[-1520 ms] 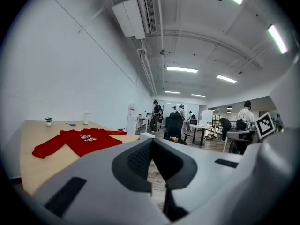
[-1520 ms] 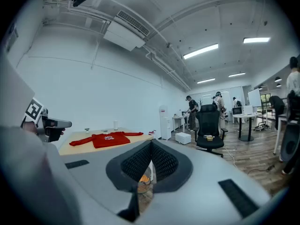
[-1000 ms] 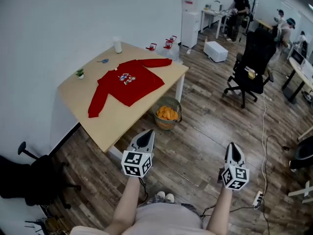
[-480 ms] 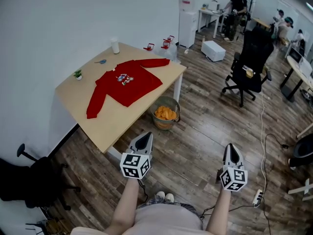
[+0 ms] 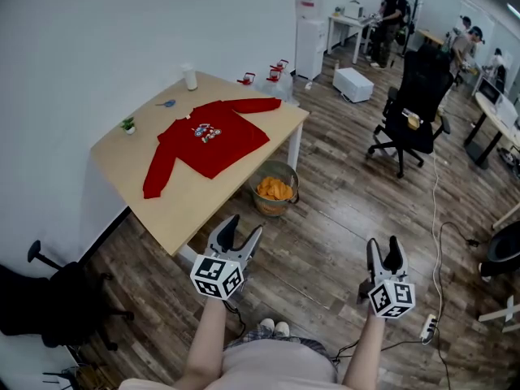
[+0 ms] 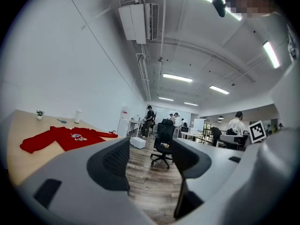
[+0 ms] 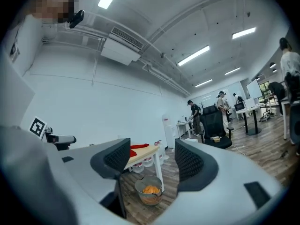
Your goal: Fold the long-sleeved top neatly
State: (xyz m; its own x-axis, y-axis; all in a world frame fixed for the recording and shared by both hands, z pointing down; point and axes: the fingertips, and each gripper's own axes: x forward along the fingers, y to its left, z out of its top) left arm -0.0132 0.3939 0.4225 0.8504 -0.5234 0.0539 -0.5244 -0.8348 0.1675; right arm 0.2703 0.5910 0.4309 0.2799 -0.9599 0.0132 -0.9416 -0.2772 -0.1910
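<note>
A red long-sleeved top (image 5: 207, 140) with a printed chest lies flat, sleeves spread, on a light wooden table (image 5: 183, 210) by the white wall. Both grippers hang well short of the table, over the wood floor. My left gripper (image 5: 244, 226) is open with nothing between its jaws, which have just been opening. My right gripper (image 5: 383, 246) is likewise open and empty, its jaws also just opened. In the left gripper view the top (image 6: 61, 137) shows far left of the left gripper (image 6: 150, 158). The right gripper (image 7: 152, 161) view catches a strip of the top (image 7: 139, 146).
A basket of orange things (image 5: 276, 188) stands under the table's near corner. On the table are a white cup (image 5: 189, 77), a small plant (image 5: 129, 125) and a blue item (image 5: 167, 102). A black office chair (image 5: 414, 108), a water dispenser (image 5: 310, 32) and people fill the back.
Both grippers' jaws, shut in the earlier frames, now stand apart. The hands have stayed in about the same place above the floor.
</note>
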